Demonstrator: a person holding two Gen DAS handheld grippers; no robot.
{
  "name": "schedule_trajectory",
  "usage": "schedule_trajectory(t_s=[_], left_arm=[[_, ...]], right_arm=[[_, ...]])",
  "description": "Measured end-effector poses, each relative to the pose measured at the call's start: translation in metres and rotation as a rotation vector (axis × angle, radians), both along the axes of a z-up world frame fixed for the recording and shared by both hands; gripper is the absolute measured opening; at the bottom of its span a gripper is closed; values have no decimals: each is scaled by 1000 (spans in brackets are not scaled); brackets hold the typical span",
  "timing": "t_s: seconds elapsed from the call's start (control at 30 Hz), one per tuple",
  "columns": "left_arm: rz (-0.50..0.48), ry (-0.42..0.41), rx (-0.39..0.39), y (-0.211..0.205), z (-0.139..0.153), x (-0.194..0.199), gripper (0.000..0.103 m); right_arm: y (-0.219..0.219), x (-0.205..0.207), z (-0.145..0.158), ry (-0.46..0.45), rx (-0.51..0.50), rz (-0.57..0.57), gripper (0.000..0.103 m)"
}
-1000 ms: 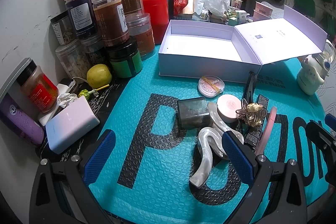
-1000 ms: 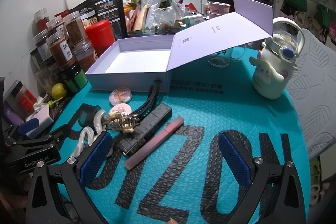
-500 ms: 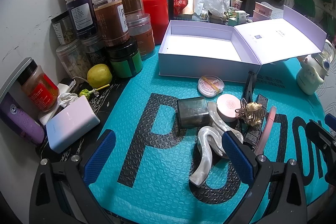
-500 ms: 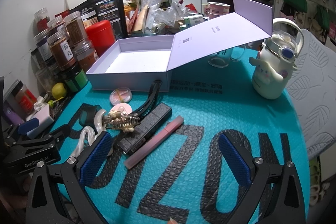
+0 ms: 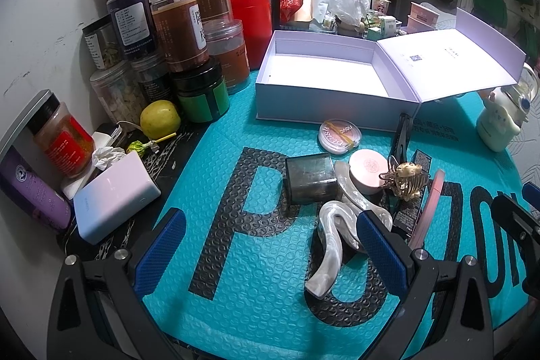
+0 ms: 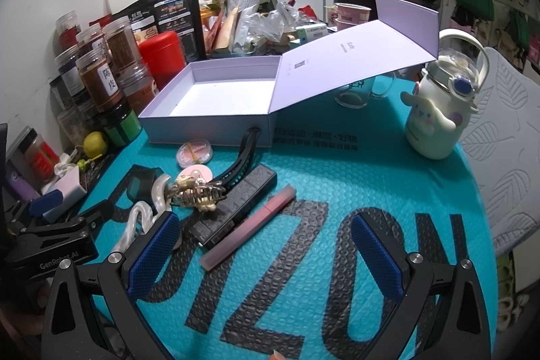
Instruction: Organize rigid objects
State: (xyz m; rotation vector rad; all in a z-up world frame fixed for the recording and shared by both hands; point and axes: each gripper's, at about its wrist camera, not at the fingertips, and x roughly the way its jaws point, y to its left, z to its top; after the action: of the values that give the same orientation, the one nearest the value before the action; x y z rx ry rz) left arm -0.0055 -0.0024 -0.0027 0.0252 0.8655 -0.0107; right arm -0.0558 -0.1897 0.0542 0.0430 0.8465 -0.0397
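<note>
Your left gripper (image 5: pixel 270 245) and right gripper (image 6: pixel 266 252) both hover with jaws spread wide and nothing between them, low over the near edge of the teal mat (image 6: pixel 388 191); the lavender box (image 5: pixel 324 83) stands open and bare inside at the mat's far edge, its lid (image 6: pixel 354 56) flung out to the right. The loose pieces crowd mid-mat just in front of the box — pearly clip (image 5: pixel 332 245), dark square case (image 5: pixel 310 177), pink compact (image 5: pixel 368 166), gold claw clip (image 6: pixel 197 193), long black box (image 6: pixel 236 204), pink tube (image 6: pixel 249 225) — while the jars (image 5: pixel 175 22) line the left edge; the cartoon bottle (image 6: pixel 435 113) stands at the far right.
</note>
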Motion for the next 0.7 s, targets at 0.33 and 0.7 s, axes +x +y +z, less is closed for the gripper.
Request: schedule_trajectory(t_s=[0.33,0.7], left_arm=[[-5,4,-4,1,0,2,103],[-12,1,-5,-1,1,3,103]], right_arm=[[-1,1,1,0,-2,0,103],[-2,-2,0,-4,0,0,103]])
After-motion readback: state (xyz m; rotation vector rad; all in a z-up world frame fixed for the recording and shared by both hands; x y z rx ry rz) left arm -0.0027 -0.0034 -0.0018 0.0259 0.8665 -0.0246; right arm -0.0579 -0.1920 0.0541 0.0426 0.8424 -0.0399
